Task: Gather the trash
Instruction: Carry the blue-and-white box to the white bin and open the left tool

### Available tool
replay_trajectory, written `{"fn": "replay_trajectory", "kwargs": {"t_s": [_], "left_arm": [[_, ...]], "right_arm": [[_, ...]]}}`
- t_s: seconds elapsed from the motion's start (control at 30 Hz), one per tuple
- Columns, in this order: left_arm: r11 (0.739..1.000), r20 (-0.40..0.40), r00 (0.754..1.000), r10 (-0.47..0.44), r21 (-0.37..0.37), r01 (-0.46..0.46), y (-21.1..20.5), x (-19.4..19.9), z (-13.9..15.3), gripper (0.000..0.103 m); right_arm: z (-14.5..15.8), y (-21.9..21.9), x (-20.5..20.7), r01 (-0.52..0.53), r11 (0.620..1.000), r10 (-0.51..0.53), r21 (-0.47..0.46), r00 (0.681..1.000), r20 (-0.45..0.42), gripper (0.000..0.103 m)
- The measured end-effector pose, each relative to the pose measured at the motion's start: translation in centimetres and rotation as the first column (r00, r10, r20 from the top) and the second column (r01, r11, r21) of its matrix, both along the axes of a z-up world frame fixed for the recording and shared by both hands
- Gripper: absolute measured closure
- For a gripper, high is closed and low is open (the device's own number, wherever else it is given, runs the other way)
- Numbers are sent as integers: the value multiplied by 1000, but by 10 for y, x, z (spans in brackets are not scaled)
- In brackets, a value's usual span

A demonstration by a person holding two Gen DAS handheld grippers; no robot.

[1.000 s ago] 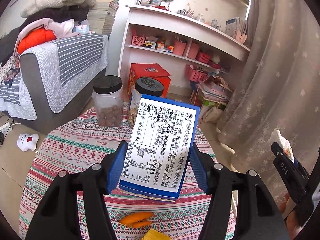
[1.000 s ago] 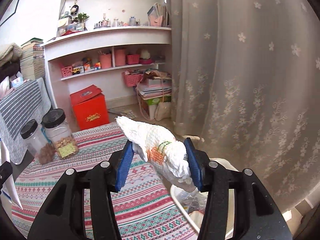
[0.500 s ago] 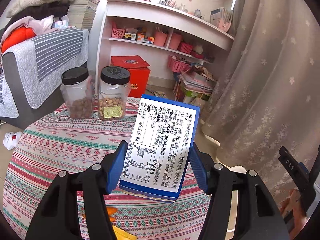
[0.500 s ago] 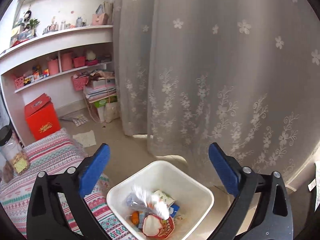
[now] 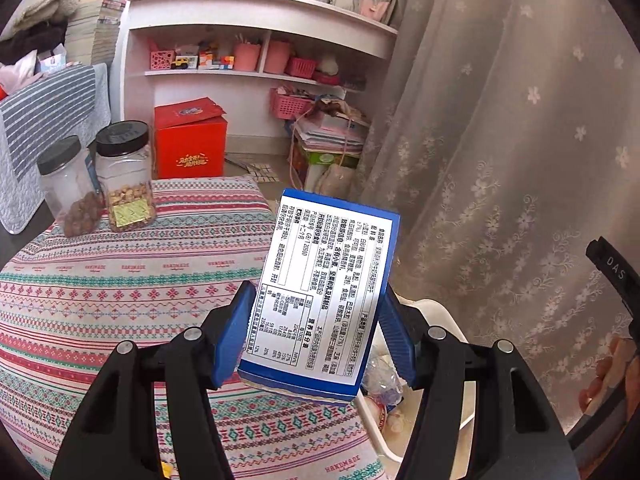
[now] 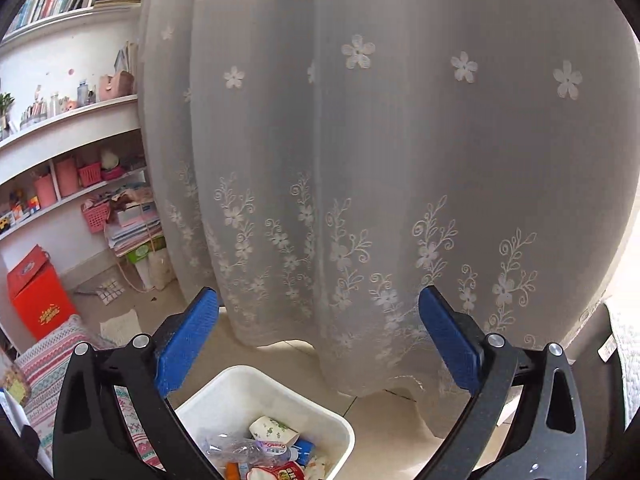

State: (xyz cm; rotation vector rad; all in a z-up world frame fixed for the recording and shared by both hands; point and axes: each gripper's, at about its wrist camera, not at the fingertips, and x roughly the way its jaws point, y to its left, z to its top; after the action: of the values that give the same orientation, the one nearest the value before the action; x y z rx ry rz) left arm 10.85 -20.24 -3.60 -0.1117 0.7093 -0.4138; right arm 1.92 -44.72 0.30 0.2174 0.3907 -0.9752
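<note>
My left gripper point(image 5: 316, 336) is shut on a blue box with a white printed label point(image 5: 326, 292), held up over the right edge of the patterned tablecloth point(image 5: 120, 280). Behind the box, low on the floor, shows the white trash bin point(image 5: 448, 316). In the right wrist view my right gripper point(image 6: 320, 344) stands wide open and empty above the same white bin point(image 6: 248, 396), which holds wrappers, a crumpled bottle and other scraps. The right gripper's body and a hand also show at the right edge of the left wrist view.
Two black-lidded jars point(image 5: 124, 176) stand at the far left of the table. A red box point(image 5: 190, 144), stacked papers and pink baskets sit by the white shelving point(image 5: 256, 32). A flowered sheer curtain point(image 6: 360, 160) hangs just behind the bin.
The right gripper opened and let its crumpled white paper fall into the bin, then swung right toward the curtain. The left gripper carried the blue box rightward toward the bin.
</note>
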Motion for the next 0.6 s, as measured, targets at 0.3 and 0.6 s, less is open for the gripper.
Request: {"fn": "replay_trajectory", "kwargs": {"t_s": [0.3,0.6], "left_arm": [[993,-57,991,-118,-4,118,-79,-6,-12,43],[985,-125,977,-174,-15,173,-132,5,-20,35]], "right_arm": [[7,-36,-24,76,992,-85,105,993,76,7],[8,-54,-37,124,979,-142,161,984,105,7]]}}
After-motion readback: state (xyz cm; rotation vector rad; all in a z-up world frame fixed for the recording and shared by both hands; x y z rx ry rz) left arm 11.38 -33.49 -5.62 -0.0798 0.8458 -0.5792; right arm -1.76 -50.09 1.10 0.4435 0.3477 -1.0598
